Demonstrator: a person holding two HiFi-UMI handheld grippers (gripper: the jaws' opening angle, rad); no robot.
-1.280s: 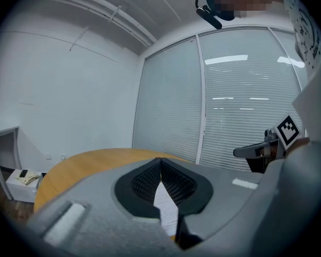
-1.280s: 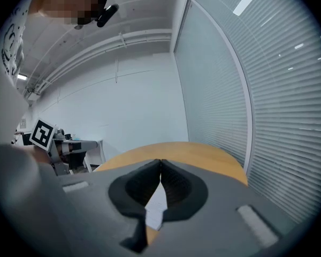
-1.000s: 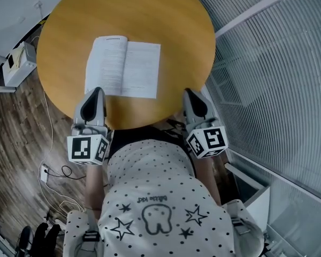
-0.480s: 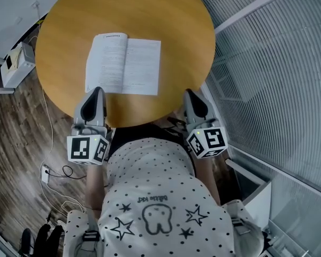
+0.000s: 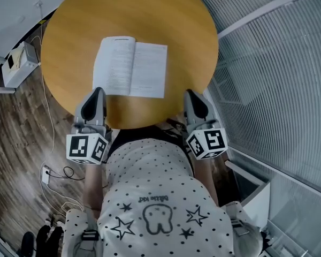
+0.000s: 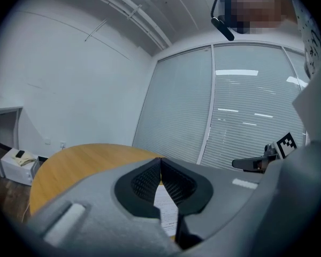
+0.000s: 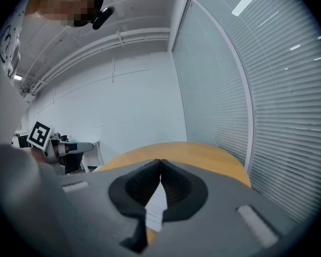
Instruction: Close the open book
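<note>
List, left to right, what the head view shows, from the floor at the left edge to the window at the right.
white box on the floor → open book → right gripper → window blinds. The left gripper is left out because it overlaps the book's left edge.

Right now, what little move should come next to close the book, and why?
Probably slide the right gripper forward to the book's right page edge. The book lies open and flat on the table; this gripper and the left gripper are shut at the near rim, touching no page.
</note>
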